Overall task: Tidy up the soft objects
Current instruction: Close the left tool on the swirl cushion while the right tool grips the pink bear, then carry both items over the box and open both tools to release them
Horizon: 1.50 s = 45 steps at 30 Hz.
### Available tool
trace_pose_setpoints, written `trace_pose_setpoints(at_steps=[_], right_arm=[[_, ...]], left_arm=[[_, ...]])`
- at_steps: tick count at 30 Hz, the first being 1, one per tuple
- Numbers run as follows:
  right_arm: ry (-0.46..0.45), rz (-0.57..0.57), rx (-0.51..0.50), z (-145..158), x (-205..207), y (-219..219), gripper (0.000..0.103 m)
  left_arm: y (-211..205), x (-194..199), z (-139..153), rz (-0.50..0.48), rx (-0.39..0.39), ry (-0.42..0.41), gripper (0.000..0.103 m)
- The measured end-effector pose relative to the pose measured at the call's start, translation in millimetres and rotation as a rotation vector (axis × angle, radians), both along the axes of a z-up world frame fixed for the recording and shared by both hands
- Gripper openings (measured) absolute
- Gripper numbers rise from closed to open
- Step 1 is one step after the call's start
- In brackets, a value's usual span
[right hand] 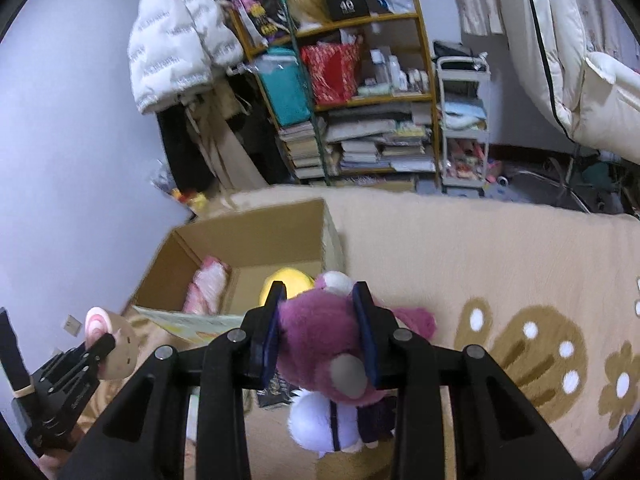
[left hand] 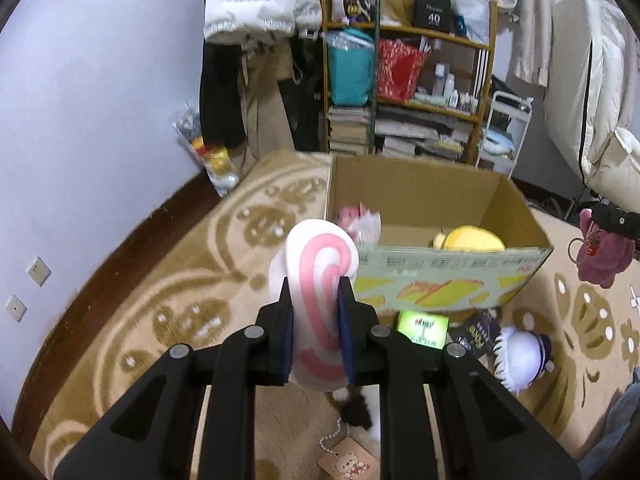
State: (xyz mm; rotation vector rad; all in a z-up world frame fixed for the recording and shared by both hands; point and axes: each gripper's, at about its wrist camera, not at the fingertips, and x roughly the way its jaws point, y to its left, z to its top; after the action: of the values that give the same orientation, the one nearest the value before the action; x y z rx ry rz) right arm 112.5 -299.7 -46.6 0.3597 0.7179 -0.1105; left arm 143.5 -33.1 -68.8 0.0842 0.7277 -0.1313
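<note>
Soft pink-swirl white plush toy (left hand: pixel 320 280) clamped in left gripper (left hand: pixel 315 292); fuzzy purple plush bear (right hand: pixel 320 332) clamped in right gripper (right hand: pixel 320 292), both before open cardboard box (left hand: pixel 420 196).

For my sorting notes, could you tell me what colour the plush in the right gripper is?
Purple-magenta plush, clearest in the right wrist view.

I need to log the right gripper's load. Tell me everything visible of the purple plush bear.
The purple plush bear is magenta fuzzy fabric with a white ear or paw at the top and a pale oval patch lower down. The right gripper has its jaws shut on the body, holding it in the air above the beige rug, beside the open cardboard box. Its face is not visible.
</note>
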Motion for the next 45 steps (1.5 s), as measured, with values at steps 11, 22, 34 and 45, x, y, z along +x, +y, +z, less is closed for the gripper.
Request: trace_pose_setpoints(at_steps=[11, 22, 34, 45], right_arm=[[-0.165, 0.042, -0.029, 48.6, 0.2, 10.0, 0.035], [-0.241, 0.121, -0.101, 55.3, 35.1, 36.0, 0.036], [-0.202, 0.218, -0.093, 27.5, 67.8, 64.5, 0.037], [-0.147, 0.231, 0.009, -1.1, 78.2, 57.6, 0.038]], left_arm=[[-10.3, 22.4, 57.1, -0.032, 0.019, -0.168, 0.018], [-28.5, 42.5, 73.1, -0.093, -0.015, -0.276, 0.019], [-48.7, 58.4, 38.7, -0.178, -0.043, -0.201, 0.021], [-55.6, 72.4, 15.6, -0.198, -0.072, -0.101, 0.026]])
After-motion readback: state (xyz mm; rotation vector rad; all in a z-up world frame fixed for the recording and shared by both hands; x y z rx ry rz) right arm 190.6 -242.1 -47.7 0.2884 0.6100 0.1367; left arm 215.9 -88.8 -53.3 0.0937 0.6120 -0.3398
